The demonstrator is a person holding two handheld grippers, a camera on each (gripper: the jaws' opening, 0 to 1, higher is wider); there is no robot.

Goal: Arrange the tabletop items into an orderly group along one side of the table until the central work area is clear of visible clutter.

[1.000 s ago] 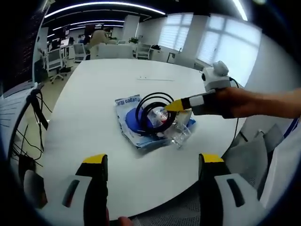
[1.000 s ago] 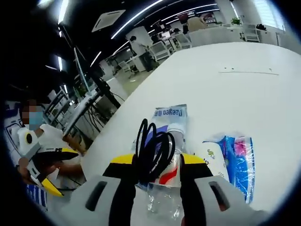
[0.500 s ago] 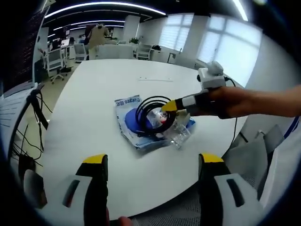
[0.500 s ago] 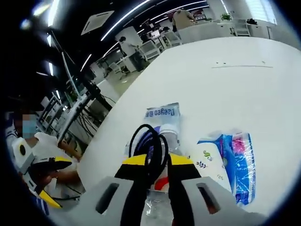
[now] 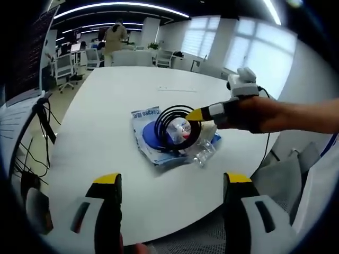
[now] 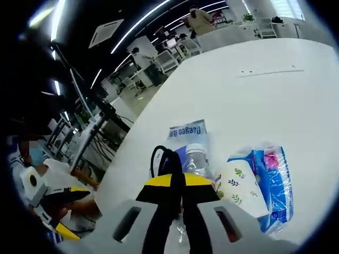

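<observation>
Black cable (image 6: 165,164), coiled into a loop, is pinched between the closed jaws of the right gripper (image 6: 177,182). In the left gripper view the same loop (image 5: 177,127) hangs from that gripper's yellow tips (image 5: 197,114), lifted just above the pile in the middle of the white table (image 5: 106,106). The left gripper (image 5: 169,182) is held back near the table's near edge with its jaws wide apart and nothing between them.

Under the cable lies the rest of the clutter: a clear plastic bottle (image 6: 195,159) on its side, a blue pouch with white lettering (image 6: 186,130) beneath it, a paper cup with a leaf print (image 6: 238,182) tipped over just beside the bottle, and a blue-and-pink packet (image 6: 273,180) touching the cup. All of it sits together in the central area, well apart from the far edge.

The step in hand looks like the first pick: taking the cable off the heap to carry it to one side. The next move calls for lifting the loop fully clear so it doesn't drag the bottle or cup, then setting it down near an edge in a tidy coil. The free gripper could take the bottle or cup after that.
</observation>
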